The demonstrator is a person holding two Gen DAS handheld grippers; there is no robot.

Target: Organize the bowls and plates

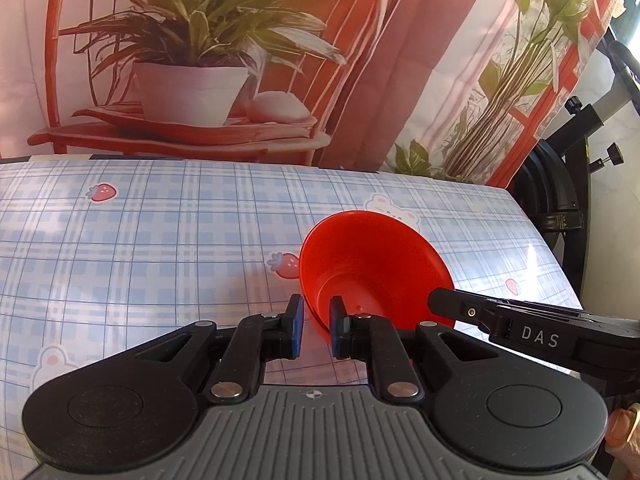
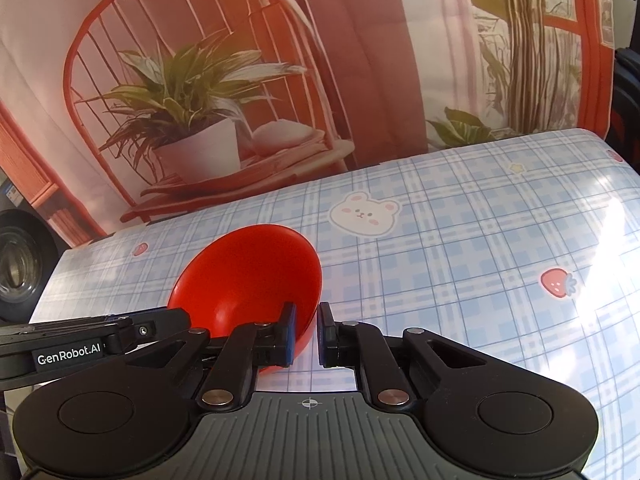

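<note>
A red plastic bowl [image 1: 372, 264] is held between both grippers, tilted above the plaid tablecloth. My left gripper [image 1: 316, 326] has its blue-padded jaws closed on the bowl's near-left rim. My right gripper [image 2: 306, 332] has its jaws closed on the bowl's [image 2: 248, 276] near-right rim. The right gripper's body shows in the left wrist view [image 1: 532, 332], and the left gripper's body shows in the right wrist view [image 2: 92, 344]. No plates or other bowls are in view.
The table [image 1: 140, 240] is covered by a blue plaid cloth with bears and strawberries. A printed backdrop [image 1: 200, 60] of a chair and plants hangs behind its far edge. A black stand [image 1: 560, 184] is past the right edge. Bright glare lies on the cloth's right side [image 2: 600, 248].
</note>
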